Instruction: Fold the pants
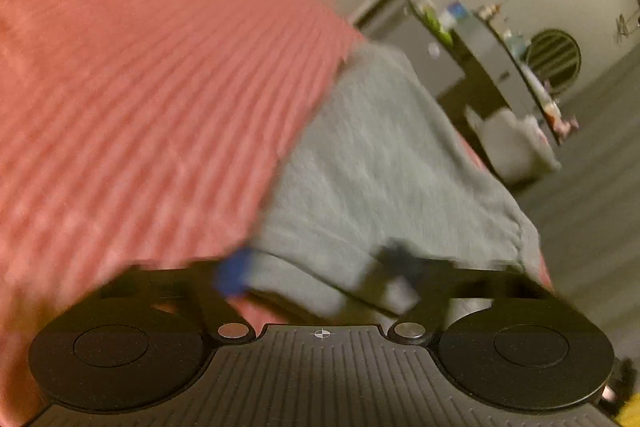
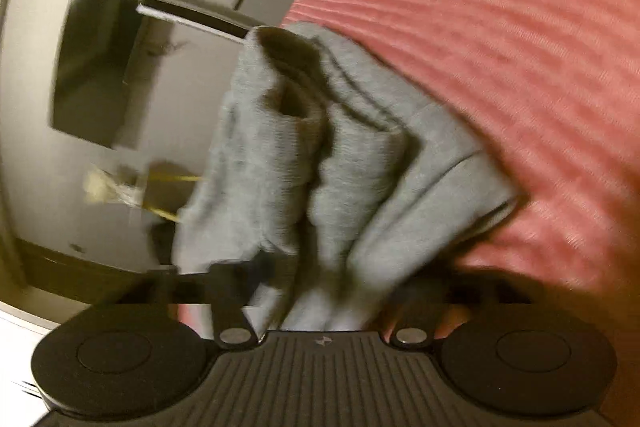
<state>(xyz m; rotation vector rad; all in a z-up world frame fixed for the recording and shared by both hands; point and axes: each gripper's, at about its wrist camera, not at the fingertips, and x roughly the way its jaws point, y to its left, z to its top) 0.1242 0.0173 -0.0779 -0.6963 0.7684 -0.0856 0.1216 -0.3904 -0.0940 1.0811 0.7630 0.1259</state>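
Observation:
Grey pants (image 1: 384, 163) lie on a red ribbed bedspread (image 1: 140, 87) near its edge. In the left wrist view, my left gripper (image 1: 316, 279) is low over the near edge of the pants, with grey cloth lying between its blurred fingers, the blue-tipped finger (image 1: 234, 273) on the left; the jaws stand apart. In the right wrist view the pants (image 2: 320, 163) are bunched and lifted in folds off the bedspread (image 2: 500, 47). My right gripper (image 2: 332, 287) has the bunched cloth between its fingers. Both views are motion-blurred.
The bed's edge runs next to the pants in both views. Beyond it are a grey floor (image 1: 592, 187), a dark shelf unit with small items (image 1: 500, 67), a white bag (image 1: 516, 147), and a dark wall screen (image 2: 96, 67).

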